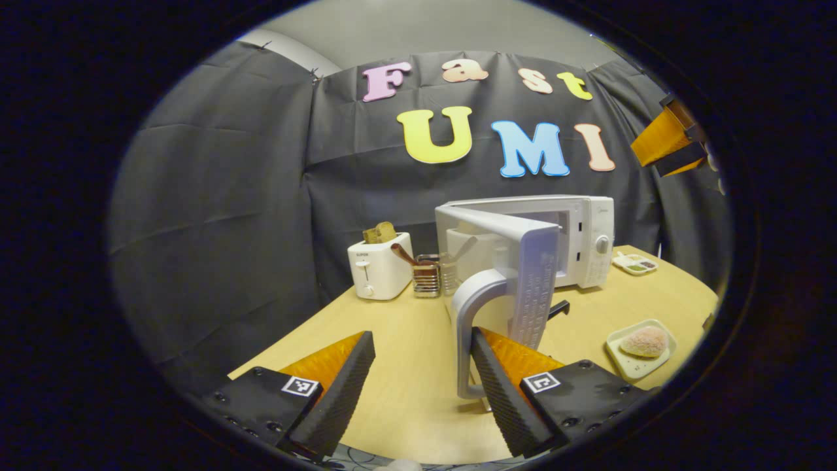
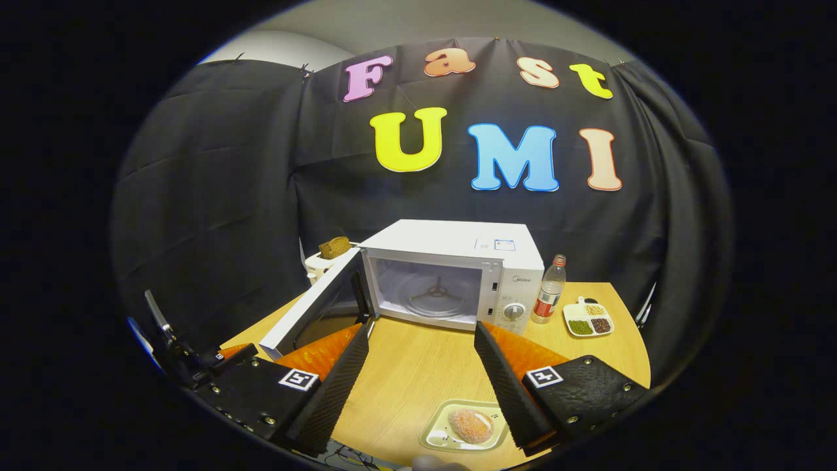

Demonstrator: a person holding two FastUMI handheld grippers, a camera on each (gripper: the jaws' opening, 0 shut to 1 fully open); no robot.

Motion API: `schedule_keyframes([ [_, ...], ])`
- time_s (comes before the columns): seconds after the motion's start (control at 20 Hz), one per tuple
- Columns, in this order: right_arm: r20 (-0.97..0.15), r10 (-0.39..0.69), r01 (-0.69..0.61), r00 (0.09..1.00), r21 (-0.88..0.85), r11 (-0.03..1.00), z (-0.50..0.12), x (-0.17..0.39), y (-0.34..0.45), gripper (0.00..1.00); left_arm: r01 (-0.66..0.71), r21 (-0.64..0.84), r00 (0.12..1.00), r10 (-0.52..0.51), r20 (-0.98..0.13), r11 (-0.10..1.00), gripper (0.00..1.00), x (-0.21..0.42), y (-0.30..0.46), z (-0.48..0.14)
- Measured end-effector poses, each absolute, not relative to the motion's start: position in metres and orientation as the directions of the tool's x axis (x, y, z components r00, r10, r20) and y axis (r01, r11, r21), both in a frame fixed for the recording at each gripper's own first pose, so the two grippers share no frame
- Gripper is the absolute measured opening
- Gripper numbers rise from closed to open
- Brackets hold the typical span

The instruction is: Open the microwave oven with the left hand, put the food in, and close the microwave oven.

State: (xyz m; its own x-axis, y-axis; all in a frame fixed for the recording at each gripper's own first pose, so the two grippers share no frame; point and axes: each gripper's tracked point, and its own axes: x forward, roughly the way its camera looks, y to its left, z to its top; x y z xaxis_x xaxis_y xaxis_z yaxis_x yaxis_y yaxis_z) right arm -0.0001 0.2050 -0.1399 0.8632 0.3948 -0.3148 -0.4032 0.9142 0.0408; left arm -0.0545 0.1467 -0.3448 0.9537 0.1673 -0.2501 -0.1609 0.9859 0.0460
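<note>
The left gripper (image 1: 422, 386) is seen with its fingers spread apart, released; the door handle (image 1: 467, 327) stands just inside the right-hand finger, perhaps touching it, but it is not pinched between the two. Beyond the handle, the microwave door (image 1: 523, 261) is swung wide toward the tongs, and behind it the microwave oven (image 1: 588, 242) is seen. To the right of these tongs, a small tray (image 1: 631, 363) carrying the food (image 1: 645, 341) is set on the table (image 1: 405, 340); farther off to the left a toaster (image 1: 379, 265) is placed, with a metal holder just beside it. The right gripper (image 2: 418, 379) is likewise held released, its fingers wide and nothing between them. Directly below and between those fingers the food (image 2: 472, 425) is found on its tray (image 2: 435, 435), not yet grasped. Straight ahead the oven cavity (image 2: 431, 291) is exposed, the door (image 2: 314, 307) hanging open to the left. A bottle (image 2: 549, 291) and a divided dish (image 2: 588, 320) are set to the right of the oven. The opening step is judged done; picking up the food, placing it inside and shutting the door are judged still to be carried out.
</note>
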Motion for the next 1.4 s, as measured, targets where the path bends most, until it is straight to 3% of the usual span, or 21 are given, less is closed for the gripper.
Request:
schedule_keyframes([
  [0.15,-0.312,0.392,-0.402,0.866,0.034,0.915,-0.142,0.001,0.199,1.0,-0.17,0.044,0.95,0.175,-0.257,0.984,0.99,-0.053,0.157,-0.345],
  [0.2,-0.314,0.387,-0.398,0.867,0.03,0.917,-0.144,0.001,0.195,0.99,-0.179,0.048,0.946,0.186,-0.267,0.983,0.95,-0.056,0.163,-0.347],
  [0.4,-0.33,0.364,-0.384,0.871,0.004,0.923,-0.161,-0.002,0.171,1.0,-0.256,0.122,0.934,0.277,-0.224,0.959,0.98,-0.075,0.195,-0.327],
  [0.7,-0.427,0.323,-0.381,0.844,-0.056,0.923,-0.248,-0.012,0.133,1.0,-0.287,0.116,0.926,0.306,-0.221,0.951,0.99,-0.094,0.192,-0.298],
  [0.8,-0.481,0.315,-0.398,0.818,-0.08,0.914,-0.284,-0.018,0.123,0.99,-0.274,0.117,0.933,0.294,-0.206,0.955,0.95,-0.099,0.175,-0.277],
  [0.95,-0.505,0.313,-0.412,0.804,-0.094,0.906,-0.327,-0.023,0.11,1.0,-0.212,0.087,0.958,0.224,-0.178,0.973,1.0,-0.095,0.135,-0.236],
  [1.4,-0.536,0.358,-0.462,0.765,-0.067,0.884,-0.399,-0.001,0.119,1.0,-0.063,-0.01,0.997,0.063,-0.046,0.998,0.99,-0.032,0.054,-0.15],
])
